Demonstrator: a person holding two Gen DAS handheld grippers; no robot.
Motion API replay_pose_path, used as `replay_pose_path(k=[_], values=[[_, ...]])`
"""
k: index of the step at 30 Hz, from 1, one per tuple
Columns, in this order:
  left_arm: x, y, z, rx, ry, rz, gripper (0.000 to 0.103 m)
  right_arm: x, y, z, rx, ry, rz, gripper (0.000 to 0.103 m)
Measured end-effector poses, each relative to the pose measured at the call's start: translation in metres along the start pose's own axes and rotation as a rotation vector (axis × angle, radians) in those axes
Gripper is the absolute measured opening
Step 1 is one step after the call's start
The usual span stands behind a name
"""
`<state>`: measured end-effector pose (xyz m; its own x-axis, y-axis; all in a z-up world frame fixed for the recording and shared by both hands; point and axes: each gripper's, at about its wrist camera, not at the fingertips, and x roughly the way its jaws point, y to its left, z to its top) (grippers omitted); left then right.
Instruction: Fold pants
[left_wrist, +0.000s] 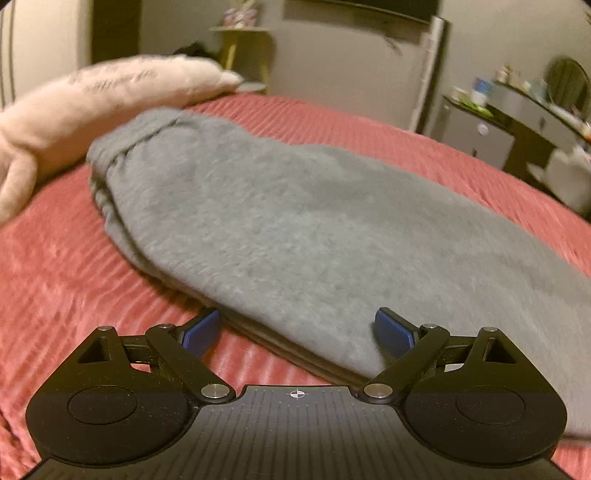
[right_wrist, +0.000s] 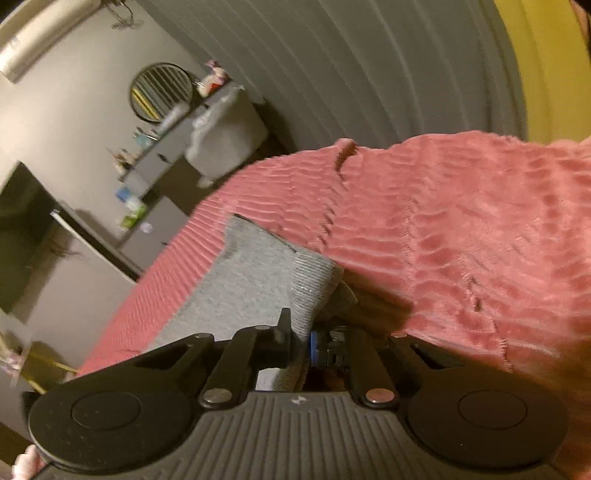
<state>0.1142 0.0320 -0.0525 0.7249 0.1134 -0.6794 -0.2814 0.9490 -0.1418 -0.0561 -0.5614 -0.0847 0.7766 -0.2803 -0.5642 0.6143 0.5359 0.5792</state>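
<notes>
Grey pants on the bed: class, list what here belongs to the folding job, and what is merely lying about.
Part of the job:
- grey pants, lying on the red bedspread
- left gripper, open at the pants' near edge
- right gripper, shut on the pants' ribbed cuff

Just lying about:
- pink pillow
- round mirror
- cluttered dresser

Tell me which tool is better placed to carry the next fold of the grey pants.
Probably the right tool: it is already shut on the ribbed cuff of the grey pants. The left tool is open, only straddling their edge on the pink bedspread.
</notes>
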Motion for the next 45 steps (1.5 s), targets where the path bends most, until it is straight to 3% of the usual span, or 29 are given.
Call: replay_pose_path(k=[3, 7, 9, 12, 14, 16, 18, 20, 21, 24, 26, 27, 28, 30, 31, 32, 33, 34, 35, 37, 41, 43, 45], values=[[0.004, 0.011, 0.006, -0.049, -0.011, -0.017, 0.095, 0.000, 0.015, 0.002, -0.018, 0.001, -0.072, 0.008], [0.005, 0.019, 0.012, -0.058, -0.057, 0.024, 0.095, -0.026, 0.085, -0.002, -0.262, -0.120, -0.118, 0.008], [0.003, 0.022, 0.015, -0.072, -0.085, 0.038, 0.095, -0.047, 0.137, -0.020, -0.453, -0.193, -0.035, 0.008], [-0.002, 0.022, 0.018, -0.071, -0.119, 0.031, 0.095, -0.073, 0.218, -0.076, -0.799, -0.210, 0.191, 0.008], [-0.005, 0.021, 0.019, -0.057, -0.127, 0.024, 0.095, -0.079, 0.255, -0.124, -0.970, -0.145, 0.341, 0.008], [-0.007, 0.021, 0.019, -0.040, -0.135, 0.019, 0.095, -0.073, 0.278, -0.176, -1.102, -0.020, 0.464, 0.008], [-0.006, 0.022, 0.018, -0.029, -0.133, 0.010, 0.095, -0.058, 0.289, -0.227, -1.196, 0.131, 0.496, 0.009], [-0.006, 0.023, 0.016, -0.022, -0.133, 0.002, 0.095, -0.043, 0.293, -0.266, -1.286, 0.318, 0.478, 0.012], [-0.006, 0.023, 0.016, -0.016, -0.133, 0.000, 0.095, -0.041, 0.292, -0.279, -1.306, 0.367, 0.466, 0.014], [-0.009, 0.022, 0.017, -0.019, -0.148, -0.030, 0.095, -0.053, 0.284, -0.266, -1.224, 0.346, 0.519, 0.029], [-0.010, 0.019, 0.017, -0.021, -0.155, -0.061, 0.095, -0.058, 0.271, -0.234, -1.020, 0.346, 0.560, 0.037], [-0.010, 0.017, 0.017, -0.017, -0.156, -0.079, 0.095, -0.058, 0.261, -0.217, -0.901, 0.331, 0.572, 0.048], [-0.011, 0.014, 0.017, -0.009, -0.158, -0.096, 0.095, -0.054, 0.250, -0.201, -0.778, 0.318, 0.570, 0.061], [-0.015, 0.007, 0.018, 0.017, -0.160, -0.127, 0.095, -0.039, 0.224, -0.180, -0.590, 0.337, 0.520, 0.065], [-0.016, 0.004, 0.018, 0.029, -0.153, -0.151, 0.095, -0.028, 0.209, -0.175, -0.518, 0.356, 0.444, 0.065], [-0.018, 0.001, 0.019, 0.039, -0.144, -0.183, 0.095, -0.017, 0.198, -0.173, -0.483, 0.362, 0.347, 0.063], [-0.020, -0.003, 0.019, 0.047, -0.135, -0.222, 0.095, -0.011, 0.186, -0.174, -0.462, 0.345, 0.249, 0.042], [-0.022, -0.007, 0.020, 0.062, -0.118, -0.267, 0.094, -0.011, 0.178, -0.175, -0.421, 0.312, 0.221, 0.014], [-0.025, -0.012, 0.022, 0.078, -0.104, -0.302, 0.093, -0.015, 0.166, -0.174, -0.345, 0.273, 0.224, 0.010], [-0.032, -0.024, 0.026, 0.086, -0.106, -0.375, 0.093, -0.022, 0.146, -0.175, -0.204, 0.205, 0.245, 0.010], [-0.021, -0.066, 0.037, 0.137, 0.008, -0.539, 0.089, -0.029, 0.150, -0.187, -0.213, 0.141, 0.230, 0.010], [-0.003, -0.090, 0.042, 0.142, 0.117, -0.614, 0.078, -0.032, 0.142, -0.183, -0.190, 0.107, 0.239, 0.012], [0.019, -0.112, 0.045, 0.115, 0.259, -0.713, 0.054, -0.031, 0.134, -0.184, -0.135, 0.109, 0.253, 0.012]])
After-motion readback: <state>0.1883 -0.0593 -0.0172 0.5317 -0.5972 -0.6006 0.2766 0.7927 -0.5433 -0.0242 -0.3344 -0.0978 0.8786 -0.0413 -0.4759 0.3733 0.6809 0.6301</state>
